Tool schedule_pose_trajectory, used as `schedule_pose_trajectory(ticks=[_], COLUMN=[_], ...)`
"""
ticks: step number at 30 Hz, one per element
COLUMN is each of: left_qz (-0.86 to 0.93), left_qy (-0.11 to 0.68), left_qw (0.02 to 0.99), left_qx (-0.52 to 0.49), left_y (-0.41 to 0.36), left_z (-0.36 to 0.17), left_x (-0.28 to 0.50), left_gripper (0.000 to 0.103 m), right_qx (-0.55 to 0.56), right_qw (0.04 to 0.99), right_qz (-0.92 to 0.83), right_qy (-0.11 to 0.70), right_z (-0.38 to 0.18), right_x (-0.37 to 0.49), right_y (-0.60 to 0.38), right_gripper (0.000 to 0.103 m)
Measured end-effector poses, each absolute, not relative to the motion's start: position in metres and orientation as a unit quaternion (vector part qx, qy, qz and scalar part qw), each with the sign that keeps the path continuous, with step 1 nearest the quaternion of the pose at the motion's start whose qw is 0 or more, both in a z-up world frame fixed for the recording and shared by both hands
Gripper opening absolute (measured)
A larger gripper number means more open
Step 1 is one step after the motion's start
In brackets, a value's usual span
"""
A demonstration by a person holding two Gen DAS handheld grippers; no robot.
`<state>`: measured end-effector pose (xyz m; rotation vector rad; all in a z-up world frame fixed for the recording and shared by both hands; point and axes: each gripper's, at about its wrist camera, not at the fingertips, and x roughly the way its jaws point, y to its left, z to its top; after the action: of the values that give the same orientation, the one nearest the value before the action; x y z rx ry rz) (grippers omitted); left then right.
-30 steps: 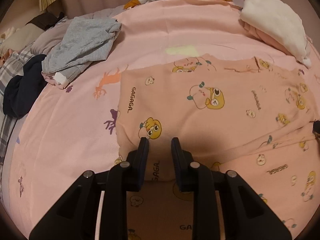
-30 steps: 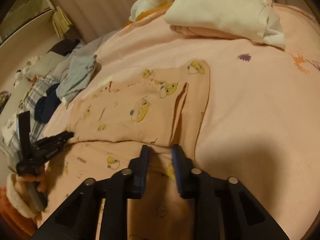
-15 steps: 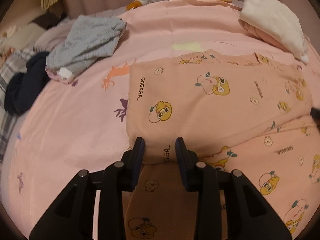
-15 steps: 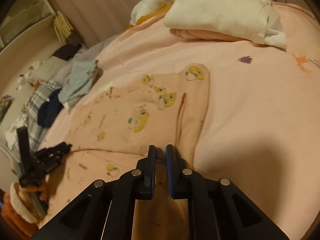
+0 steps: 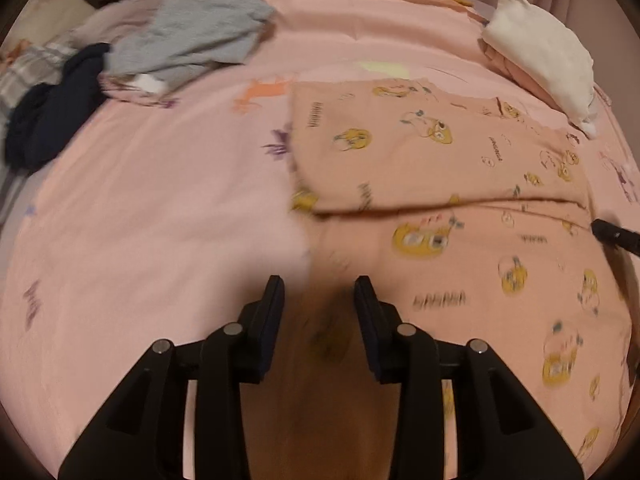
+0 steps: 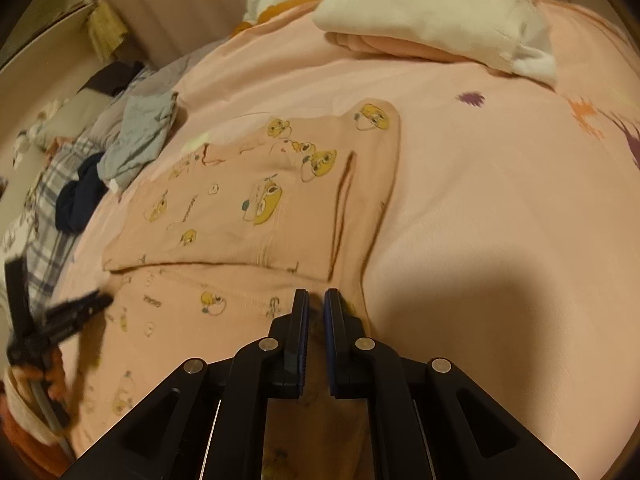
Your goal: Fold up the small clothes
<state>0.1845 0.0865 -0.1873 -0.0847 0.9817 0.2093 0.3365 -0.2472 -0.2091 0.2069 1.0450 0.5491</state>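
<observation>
A peach garment (image 5: pixel 420 152) printed with yellow cartoon faces lies flat on the pink bed sheet (image 5: pixel 160 200), its upper part folded down over the lower part. My left gripper (image 5: pixel 319 292) hovers over the garment's left edge below the fold. Its jaws are opening and no cloth is pinched between them. In the right wrist view the garment (image 6: pixel 240 208) spreads ahead, and my right gripper (image 6: pixel 316 304) is shut on its near right edge, below a folded sleeve. The left gripper (image 6: pixel 60 320) shows blurred at the left there. The right gripper's tip (image 5: pixel 616 234) shows at the right edge of the left wrist view.
A grey garment (image 5: pixel 192 36) and a dark navy one (image 5: pixel 52 112) lie heaped at the far left of the bed. A folded white and pink stack (image 6: pixel 432 12) sits at the far right. Curtains hang behind the bed.
My left gripper has let go of the folded edge, spread its jaws and pulled back toward the near left. My right gripper has closed on the garment's near edge.
</observation>
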Motion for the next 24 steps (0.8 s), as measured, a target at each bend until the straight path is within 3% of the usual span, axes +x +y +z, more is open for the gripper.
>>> schedule_pose_trajectory(ticks=[1,2,3,4,5,7,8,9,11,16,24], left_qz=[0.106,0.113,0.125,0.141,0.147,0.129,0.116,0.107,0.091,0.047,0.039], left_qy=[0.46,0.446,0.432,0.419,0.404,0.373,0.369,0.385,0.437,0.435,0.49], left_qw=[0.88,0.885,0.887,0.886,0.887,0.892,0.889,0.88,0.863,0.852,0.813], left_qx=[-0.052,-0.077,-0.107,-0.139,-0.167,-0.222,-0.246,-0.256,-0.234,-0.288,-0.313], left_y=[0.088,0.091,0.094,0.098,0.101,0.103,0.104,0.103,0.096,0.1,0.115], left_z=[-0.182,-0.174,-0.168,-0.161,-0.157,-0.147,-0.143,-0.142,-0.142,-0.153,-0.186], left_x=[0.174,0.159,0.145,0.132,0.122,0.101,0.092,0.087,0.084,0.058,0.032], left_gripper=[0.048,0.055,0.074,0.086,0.087,0.089,0.091,0.095,0.095,0.095,0.095], right_qx=[0.1,0.1,0.097,0.091,0.09,0.096,0.104,0.109,0.113,0.084,0.155], right_qw=[0.824,0.824,0.826,0.829,0.833,0.845,0.848,0.848,0.85,0.853,0.827], right_qz=[0.253,0.249,0.243,0.236,0.235,0.247,0.256,0.259,0.255,0.269,0.229], right_qy=[0.497,0.499,0.5,0.499,0.493,0.464,0.453,0.45,0.446,0.44,0.49], right_z=[-0.205,-0.199,-0.192,-0.184,-0.178,-0.156,-0.145,-0.138,-0.123,-0.106,-0.142], right_x=[0.333,0.329,0.324,0.317,0.311,0.289,0.276,0.268,0.242,0.184,0.157], right_y=[-0.248,-0.248,-0.247,-0.245,-0.244,-0.242,-0.241,-0.241,-0.239,-0.241,-0.274], right_gripper=[0.012,0.026,0.045,0.052,0.059,0.063,0.071,0.082,0.092,0.092,0.092])
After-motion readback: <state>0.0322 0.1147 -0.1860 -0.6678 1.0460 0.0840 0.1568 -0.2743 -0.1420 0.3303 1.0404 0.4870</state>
